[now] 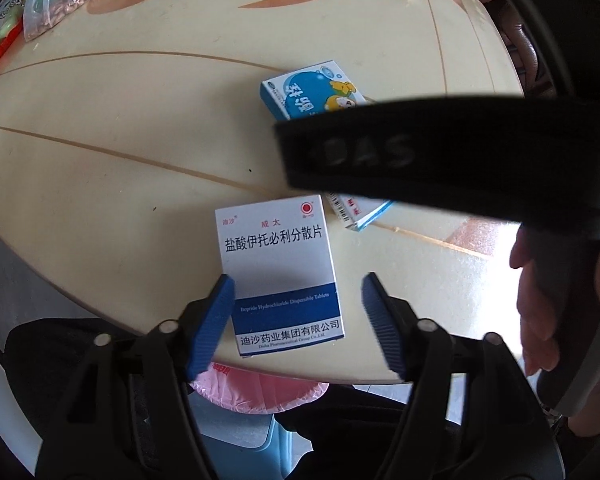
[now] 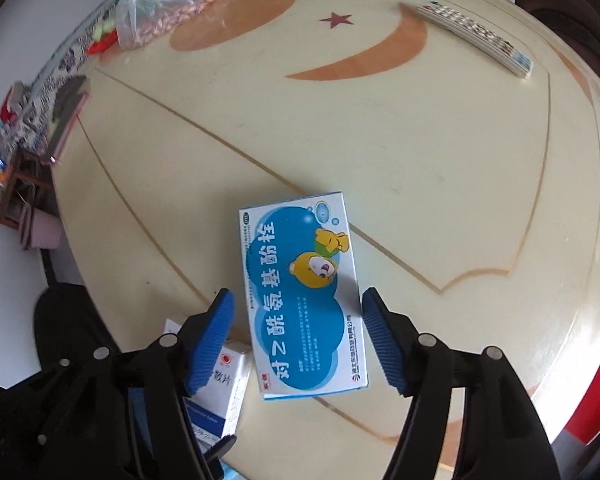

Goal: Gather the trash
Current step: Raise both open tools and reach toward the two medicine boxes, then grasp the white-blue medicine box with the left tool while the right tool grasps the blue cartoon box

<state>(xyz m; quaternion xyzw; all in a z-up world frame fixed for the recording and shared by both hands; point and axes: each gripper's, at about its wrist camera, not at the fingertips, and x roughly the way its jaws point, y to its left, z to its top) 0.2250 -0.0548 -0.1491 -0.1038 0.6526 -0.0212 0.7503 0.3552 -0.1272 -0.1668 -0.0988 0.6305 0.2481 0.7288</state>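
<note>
Two light cardboard boxes, crushable: left gripper point(image 1: 298, 286) straddles white box point(image 1: 278, 268), right gripper point(image 2: 298, 310) straddles blue box point(image 2: 302, 294) (both jaws wide, not pressing); pinch long sides gently.

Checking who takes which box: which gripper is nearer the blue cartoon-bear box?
Right. The right gripper straddles the blue cartoon-bear box, fingers open on either side. The left gripper hangs open over the white-and-blue tablet box beside it.
</note>
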